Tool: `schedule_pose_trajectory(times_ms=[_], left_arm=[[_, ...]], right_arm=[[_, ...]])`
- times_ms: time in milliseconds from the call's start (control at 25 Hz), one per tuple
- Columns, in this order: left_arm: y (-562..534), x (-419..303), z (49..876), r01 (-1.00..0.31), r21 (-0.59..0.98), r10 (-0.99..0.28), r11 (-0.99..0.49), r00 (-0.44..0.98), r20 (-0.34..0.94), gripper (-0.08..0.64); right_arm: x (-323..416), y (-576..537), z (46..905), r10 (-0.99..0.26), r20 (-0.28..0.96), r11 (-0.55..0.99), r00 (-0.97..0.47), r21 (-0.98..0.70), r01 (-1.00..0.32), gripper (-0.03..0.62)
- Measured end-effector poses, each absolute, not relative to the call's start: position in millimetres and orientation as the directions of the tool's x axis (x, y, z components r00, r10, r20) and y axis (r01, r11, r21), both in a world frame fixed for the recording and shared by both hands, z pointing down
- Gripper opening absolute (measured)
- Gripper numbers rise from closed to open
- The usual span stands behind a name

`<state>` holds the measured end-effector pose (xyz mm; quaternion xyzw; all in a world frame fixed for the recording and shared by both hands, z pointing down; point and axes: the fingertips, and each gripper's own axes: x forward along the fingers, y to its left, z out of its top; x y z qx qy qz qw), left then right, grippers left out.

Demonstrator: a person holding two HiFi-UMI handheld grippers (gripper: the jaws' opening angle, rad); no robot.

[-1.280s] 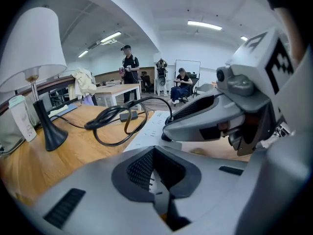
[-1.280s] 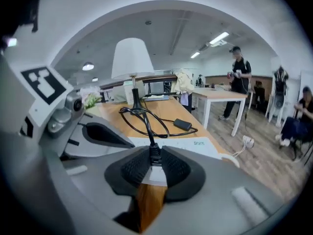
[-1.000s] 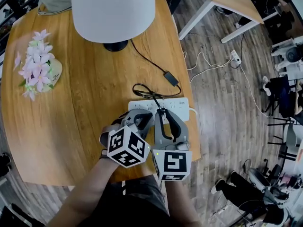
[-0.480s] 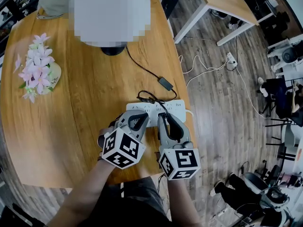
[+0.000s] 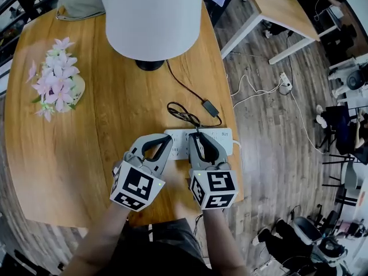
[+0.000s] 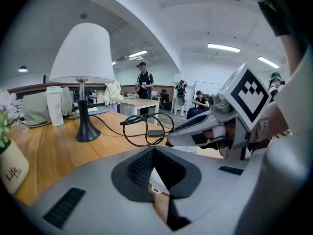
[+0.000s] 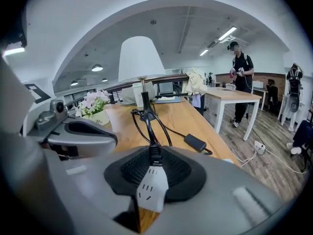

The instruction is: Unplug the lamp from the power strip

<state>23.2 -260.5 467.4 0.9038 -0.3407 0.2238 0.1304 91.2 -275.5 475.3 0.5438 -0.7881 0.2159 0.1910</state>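
2 grippers meet at the power strip (image 5: pixel 221 135), which lies near the right edge of the table (image 5: pixel 103 131). The left gripper (image 5: pixel 165 141) has its jaws closed on the strip's left end. The right gripper (image 5: pixel 197 138) clamps the lamp's white plug (image 7: pixel 151 187) between its pads while its jaws are opening, and the black cord (image 5: pixel 184 114) leads from the plug toward the lamp (image 5: pixel 150 16).

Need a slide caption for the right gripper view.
White plug on its black cord between the right gripper's opening jaws; lamp and flowers on the wooden table beyond.
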Motion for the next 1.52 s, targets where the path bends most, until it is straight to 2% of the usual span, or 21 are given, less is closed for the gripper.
schedule_pose_trajectory(times_ms=[440, 720, 920, 1120, 1200, 1320, 1400, 1520], left_arm=[[-267.9, -31.5, 457.9, -0.772, 0.09, -0.662, -0.629, 0.593, 0.458, -0.005], [-263.2, -46.9, 454.5, -0.8, 0.083, -0.692, -0.594, 0.561, 0.453, -0.005], [-259.9, -48.7, 448.4, -0.807, 0.073, -0.706, -0.586, 0.553, 0.443, -0.005], [-257.0, -43.9, 440.9, -0.806, 0.063, -0.717, -0.588, 0.556, 0.42, -0.005], [-255.7, -39.6, 436.5, -0.804, 0.062, -0.721, -0.592, 0.562, 0.405, -0.005], [-253.8, -31.3, 430.3, -0.794, 0.064, -0.72, -0.605, 0.58, 0.381, -0.005], [-252.4, -24.9, 426.1, -0.785, 0.072, -0.717, -0.615, 0.595, 0.362, -0.005], [-248.4, -12.6, 417.2, -0.766, 0.095, -0.707, -0.635, 0.627, 0.329, -0.005]], right_arm=[[56.8, -306.5, 481.4, -0.756, 0.559, 0.348, -0.339, -0.096, -0.933, 0.094], [33.8, -315.5, 469.0, -0.763, 0.515, 0.402, -0.391, -0.094, -0.911, 0.099], [30.1, -312.6, 452.3, -0.783, 0.461, 0.421, -0.418, -0.102, -0.901, 0.147], [38.7, -302.5, 431.9, -0.813, 0.397, 0.424, -0.427, -0.099, -0.9, 0.147], [44.9, -294.9, 423.6, -0.825, 0.372, 0.423, -0.425, -0.091, -0.901, 0.142], [59.1, -283.5, 413.1, -0.851, 0.339, 0.399, -0.4, -0.077, -0.914, 0.054], [69.9, -276.2, 407.5, -0.866, 0.322, 0.379, -0.382, -0.076, -0.922, 0.022], [86.6, -264.6, 398.0, -0.882, 0.298, 0.355, -0.366, -0.092, -0.93, 0.009]])
